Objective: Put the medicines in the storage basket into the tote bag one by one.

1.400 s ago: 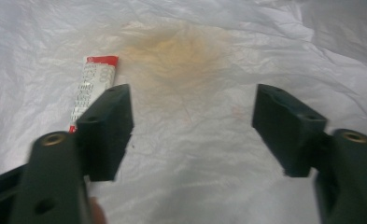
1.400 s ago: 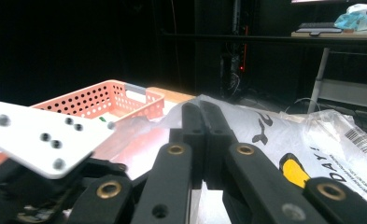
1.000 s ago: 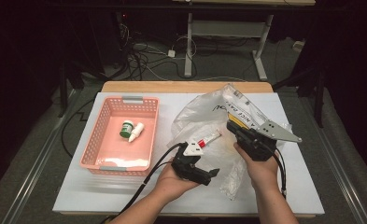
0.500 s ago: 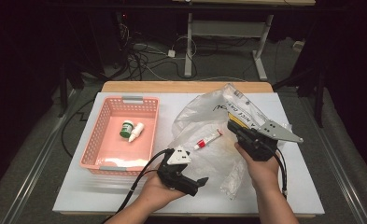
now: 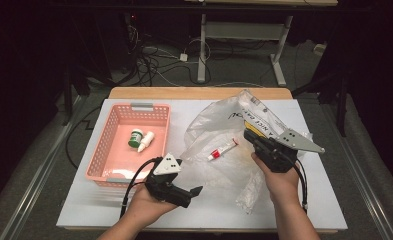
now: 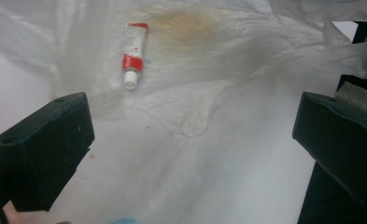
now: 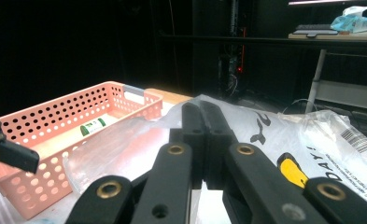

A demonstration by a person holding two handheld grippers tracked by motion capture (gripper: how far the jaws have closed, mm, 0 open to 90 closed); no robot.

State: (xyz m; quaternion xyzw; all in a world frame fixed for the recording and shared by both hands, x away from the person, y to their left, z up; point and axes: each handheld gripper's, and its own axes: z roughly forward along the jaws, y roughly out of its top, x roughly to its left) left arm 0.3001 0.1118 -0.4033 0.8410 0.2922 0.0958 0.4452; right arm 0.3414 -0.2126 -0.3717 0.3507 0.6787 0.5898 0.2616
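The right gripper (image 5: 250, 136) is pinching the top of the bag (image 5: 219, 120) with its jaws squeezed together and is holding it up off the table (image 5: 79, 210). The left gripper (image 5: 196, 191) is hanging near the front of the table, jaws wide apart, with nothing in them. The tube (image 5: 222, 149) is lying inside the bag, flat on the table, between the two grippers. The basket (image 5: 115, 131) is sitting to the left, with a green bottle (image 5: 135, 138) and a white bottle (image 5: 145, 141) in it.

I think the tube is small and light, a bit squishy, and its skin may be slippery. The bag is thin and floppy and could get in the way. The best place to grab the tube looks like its middle, across the narrow sides, not the cap.
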